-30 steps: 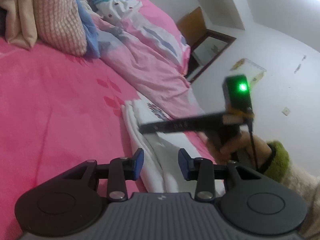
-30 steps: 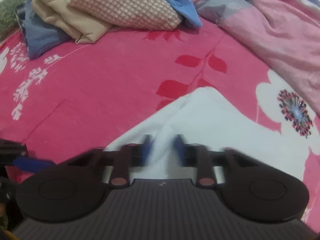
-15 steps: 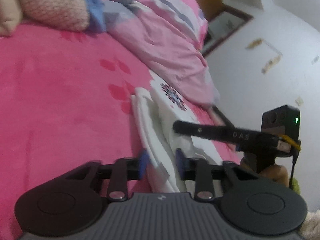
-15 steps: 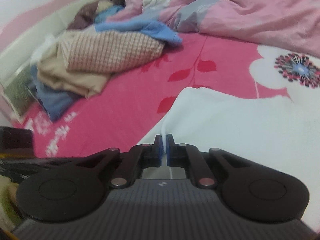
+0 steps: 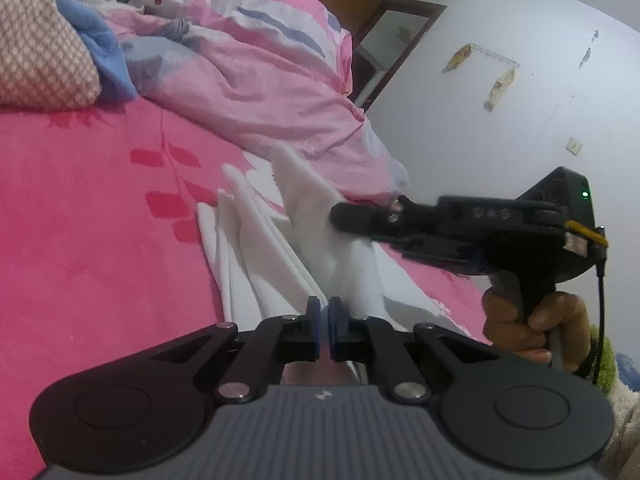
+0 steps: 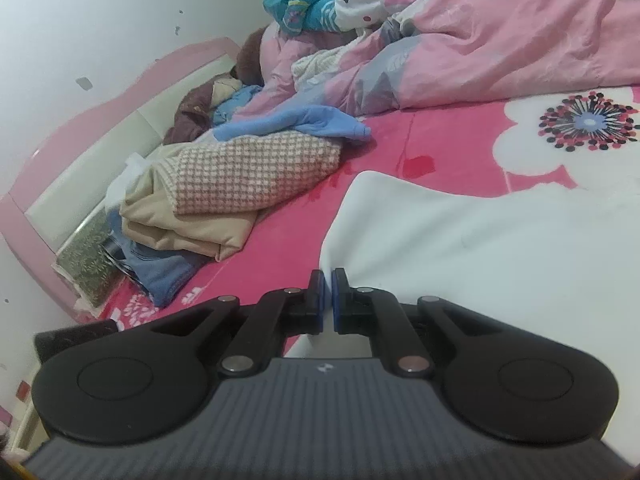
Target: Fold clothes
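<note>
Our left claw (image 5: 324,326) and right claw (image 6: 327,302) are each clamped on the white garment (image 5: 320,240). We should lift both edges evenly above the bed (image 5: 80,240)

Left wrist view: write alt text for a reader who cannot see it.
Both grippers pinch a white garment lifted off a pink bedsheet: the left gripper at its near edge, the right gripper entering from the right, gripped by a hand. A rumpled pink quilt lies behind.

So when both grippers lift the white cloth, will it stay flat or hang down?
The white cloth probably hangs down: it is soft and bends into pleats between the left gripper and right gripper. It looks light, since two pinched edges hold it up.
</note>
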A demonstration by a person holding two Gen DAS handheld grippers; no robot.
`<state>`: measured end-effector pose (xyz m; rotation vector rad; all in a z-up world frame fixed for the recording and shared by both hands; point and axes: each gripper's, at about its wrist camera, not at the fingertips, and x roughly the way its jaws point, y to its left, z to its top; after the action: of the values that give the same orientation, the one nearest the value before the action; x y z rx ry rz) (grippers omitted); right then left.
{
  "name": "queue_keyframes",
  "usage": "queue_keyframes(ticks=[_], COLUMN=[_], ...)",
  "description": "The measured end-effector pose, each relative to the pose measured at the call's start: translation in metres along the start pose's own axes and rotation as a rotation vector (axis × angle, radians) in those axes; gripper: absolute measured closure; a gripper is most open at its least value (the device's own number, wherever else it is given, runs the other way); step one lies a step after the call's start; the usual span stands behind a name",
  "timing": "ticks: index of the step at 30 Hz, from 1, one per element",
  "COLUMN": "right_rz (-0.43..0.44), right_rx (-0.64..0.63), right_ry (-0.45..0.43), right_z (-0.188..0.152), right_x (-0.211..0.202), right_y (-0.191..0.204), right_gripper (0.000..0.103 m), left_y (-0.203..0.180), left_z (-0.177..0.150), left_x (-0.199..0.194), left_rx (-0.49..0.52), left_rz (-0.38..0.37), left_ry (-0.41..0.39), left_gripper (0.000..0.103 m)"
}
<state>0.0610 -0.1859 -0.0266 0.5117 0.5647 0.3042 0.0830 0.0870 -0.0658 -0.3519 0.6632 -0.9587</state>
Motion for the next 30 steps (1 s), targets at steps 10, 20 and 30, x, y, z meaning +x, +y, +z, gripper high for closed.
queue_keyframes(ticks=[10,20,30], right_rz=[0.009,-0.051,-0.121], right_rx=[-0.045,-0.148,-0.315], right_ry=[0.066,0.178,0.166], right_z=[0.006,0.006,0.031], right_x=[0.012,0.032,0.022], right_y=[0.005,0.017,0.04], right_gripper=[0.1,0.1,0.093], left_y=[0.013,0.024,0.009], left_z=[-0.006,-0.01,-0.011], left_x=[0.015,0.014,0.016], left_rx=[-0.086,-0.178,-0.085], left_rz=[-0.056,-0.093,-0.043], left_ry=[0.055,0.055,0.048], left_gripper=[0.085,0.083,0.082])
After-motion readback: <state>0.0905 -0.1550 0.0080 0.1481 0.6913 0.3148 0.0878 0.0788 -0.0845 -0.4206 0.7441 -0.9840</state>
